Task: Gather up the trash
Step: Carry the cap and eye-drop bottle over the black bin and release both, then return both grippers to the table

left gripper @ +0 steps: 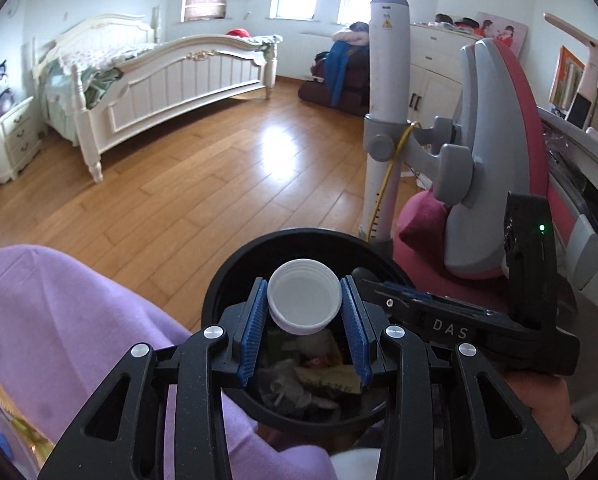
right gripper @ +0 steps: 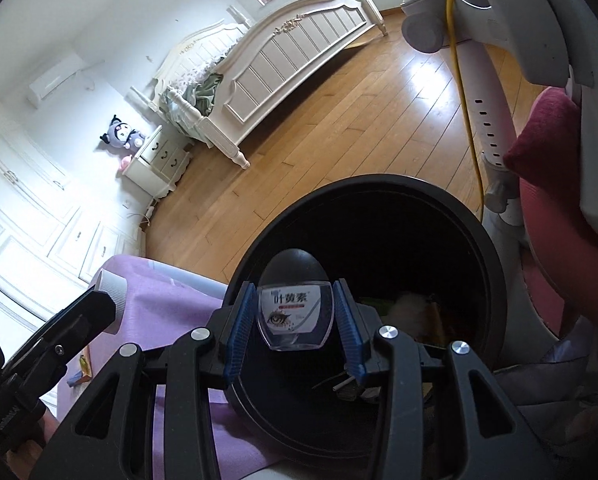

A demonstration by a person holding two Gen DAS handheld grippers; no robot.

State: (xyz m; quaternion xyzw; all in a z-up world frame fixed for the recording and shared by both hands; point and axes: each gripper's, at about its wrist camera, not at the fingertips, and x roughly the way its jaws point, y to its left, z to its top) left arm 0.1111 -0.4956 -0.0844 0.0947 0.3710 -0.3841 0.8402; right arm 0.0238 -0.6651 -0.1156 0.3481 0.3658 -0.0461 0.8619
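My left gripper (left gripper: 305,306) is shut on a white plastic bottle cap (left gripper: 305,294) and holds it over the open mouth of a round black trash bin (left gripper: 219,280) that has wrappers and scraps inside. My right gripper (right gripper: 295,312) is shut on a small eye-drop bottle (right gripper: 295,316) with a black cap and a white label, held over the same bin (right gripper: 479,220). The right gripper's body (left gripper: 479,328) shows in the left wrist view, to the right of the bin. The left gripper (right gripper: 111,292) with its white cap shows at the left of the right wrist view.
A purple cloth (left gripper: 79,320) covers the surface beside the bin. A pink and grey chair (left gripper: 499,140) on a white post stands to the right with a yellow cable. A white bed (left gripper: 159,80) and wooden floor (left gripper: 199,180) lie beyond.
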